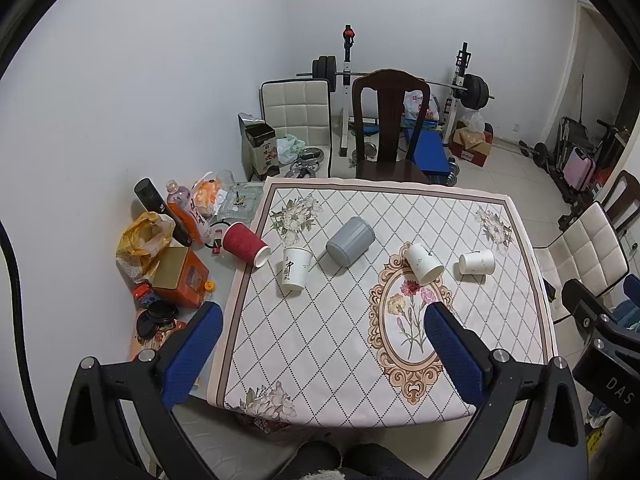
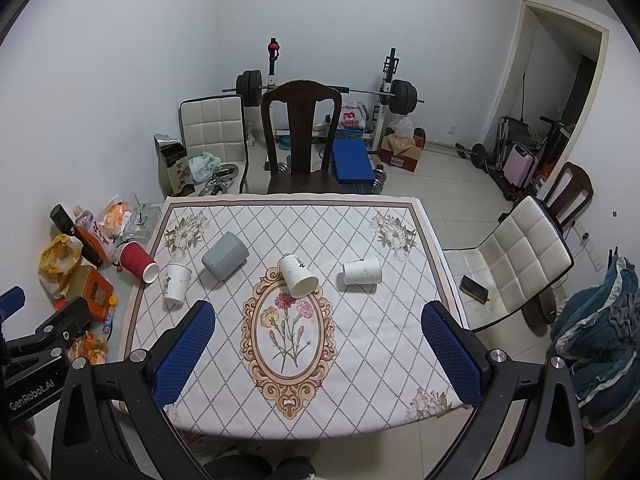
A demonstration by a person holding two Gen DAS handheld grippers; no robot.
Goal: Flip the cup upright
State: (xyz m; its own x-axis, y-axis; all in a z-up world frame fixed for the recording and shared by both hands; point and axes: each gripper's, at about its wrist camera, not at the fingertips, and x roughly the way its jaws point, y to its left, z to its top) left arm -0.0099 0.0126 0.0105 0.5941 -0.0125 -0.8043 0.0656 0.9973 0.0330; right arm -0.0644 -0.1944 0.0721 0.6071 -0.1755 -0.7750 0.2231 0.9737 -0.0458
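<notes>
Left tongs [image 1: 324, 336]: wide open, holding nothing | right tongs [image 2: 318, 332]: wide open, holding nothing | worktop [image 2: 380, 344]: grey cup [image 2: 225, 261], red cup [image 2: 138, 260] and two white cups [image 2: 298, 276] [image 2: 362, 271] lie on their sides; one paper cup [image 2: 176, 285] stands.

Five cups on patterned tablecloth: red cup [image 1: 244, 245], grey cup [image 1: 350, 241], three white, tipped over.

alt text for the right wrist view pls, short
Open right tongs hover above a patterned tablecloth on which five cups are scattered: a red cup, a grey cup and two white cups lie on their sides, and one white printed cup stands upright. Chairs and a barbell rack stand behind the table.
</notes>
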